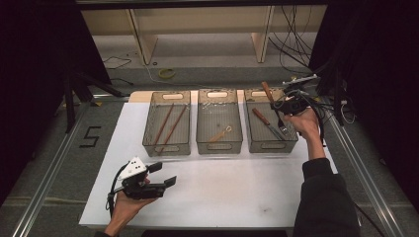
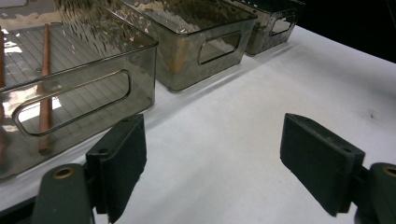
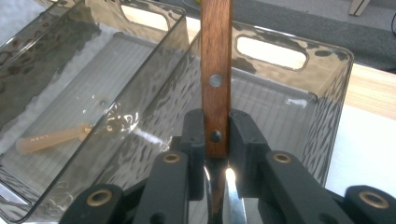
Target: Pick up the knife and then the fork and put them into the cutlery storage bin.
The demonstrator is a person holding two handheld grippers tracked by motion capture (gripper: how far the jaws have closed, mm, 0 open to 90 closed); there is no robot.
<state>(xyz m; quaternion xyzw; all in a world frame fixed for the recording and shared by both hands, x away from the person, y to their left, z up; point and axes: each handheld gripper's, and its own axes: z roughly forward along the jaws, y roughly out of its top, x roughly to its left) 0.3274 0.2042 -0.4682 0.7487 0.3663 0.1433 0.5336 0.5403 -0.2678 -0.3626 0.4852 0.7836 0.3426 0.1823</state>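
Note:
My right gripper (image 1: 285, 105) (image 3: 216, 135) is shut on a wooden-handled utensil (image 1: 267, 91) (image 3: 216, 56). It holds the utensil over the right smoky bin (image 1: 272, 146) (image 3: 327, 112), handle tilted up and away, metal end pointing down into the bin. A second wooden-handled knife (image 1: 264, 121) lies on that bin's floor. My left gripper (image 1: 164, 174) (image 2: 212, 163) rests open near the table's front left, nothing between its fingers, facing the bins.
Three bins stand in a row on the white table (image 1: 222, 187). The left bin (image 1: 167, 148) (image 2: 93, 70) holds two brown chopsticks (image 1: 168, 123) (image 2: 45, 84). The middle bin (image 1: 219, 146) (image 3: 42, 186) holds a small pale wooden spoon (image 1: 221, 134) (image 3: 51, 137). Cables lie beyond the table.

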